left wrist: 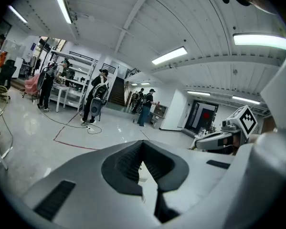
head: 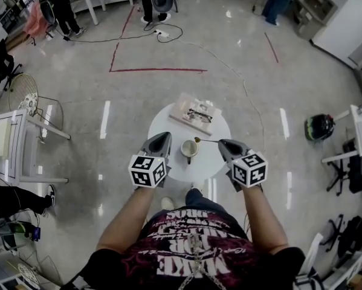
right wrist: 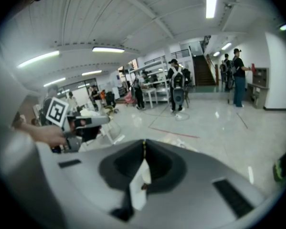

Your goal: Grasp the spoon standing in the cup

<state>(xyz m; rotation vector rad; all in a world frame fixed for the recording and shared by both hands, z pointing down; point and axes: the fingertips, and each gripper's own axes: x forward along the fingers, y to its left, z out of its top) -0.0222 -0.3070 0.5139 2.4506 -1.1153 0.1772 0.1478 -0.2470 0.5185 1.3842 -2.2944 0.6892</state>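
A white cup stands on the small round white table below me. A thin golden spoon lies about level above the cup's right side, its bowl toward the cup. My right gripper is shut on the handle end. In the right gripper view a sliver of the spoon shows between the closed tips of the right gripper. My left gripper hangs left of the cup, apart from it. In its own view the left gripper has its jaws together with nothing between them.
A flat book or tray with a pair of glasses lies on the far part of the table. A white rack stands at the left, a dark helmet on the floor at the right. Red tape marks the floor; people stand far off.
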